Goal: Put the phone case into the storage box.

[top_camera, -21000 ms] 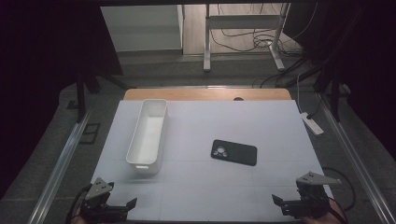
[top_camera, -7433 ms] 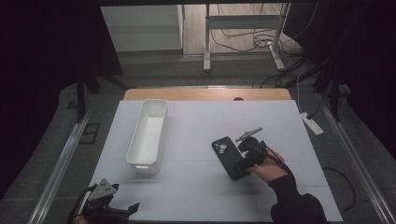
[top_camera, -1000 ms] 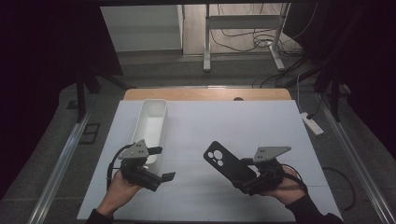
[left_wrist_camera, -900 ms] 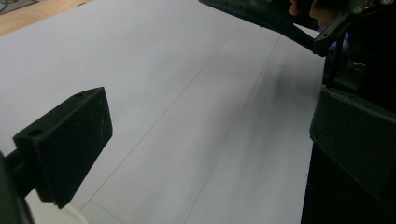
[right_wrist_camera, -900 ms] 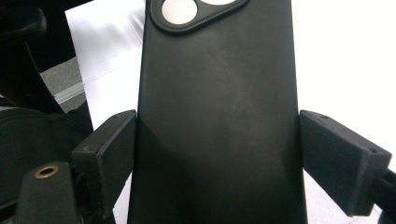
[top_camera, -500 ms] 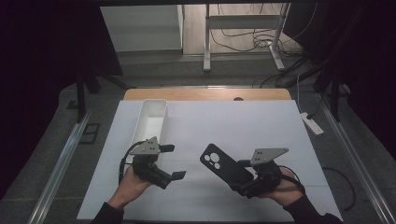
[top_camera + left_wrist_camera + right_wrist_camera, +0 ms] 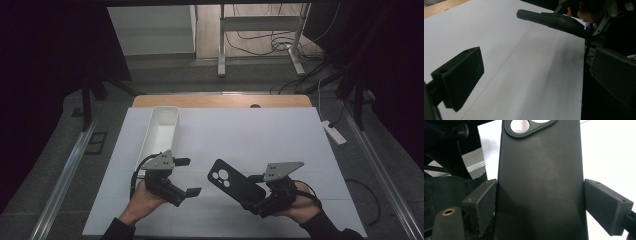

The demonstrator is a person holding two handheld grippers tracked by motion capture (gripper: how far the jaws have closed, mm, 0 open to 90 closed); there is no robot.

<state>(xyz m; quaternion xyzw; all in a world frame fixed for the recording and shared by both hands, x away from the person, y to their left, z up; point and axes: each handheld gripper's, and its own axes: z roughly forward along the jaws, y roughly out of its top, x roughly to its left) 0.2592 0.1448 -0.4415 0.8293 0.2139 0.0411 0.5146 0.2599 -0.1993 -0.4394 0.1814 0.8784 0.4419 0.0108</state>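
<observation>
Tray [image 7: 161,131] first: the long white bin lies at your far left, its length running near to far, just beyond your left gripper [image 7: 186,176], and nothing sits between them. That gripper hovers over the white table sheet [image 7: 260,130] with its jaws spread and empty, pointing right toward the phone case [image 7: 236,184]. The black case is off the sheet, pinched across its width at the near end by your right gripper [image 7: 540,202], camera cutout aimed far and left, long axis slanting toward your left hand. Your left gripper is the nearer one to that free end, so a handover looks likely; the gap between them is clear. A white power strip [image 7: 334,133] lies well off at the right edge.
</observation>
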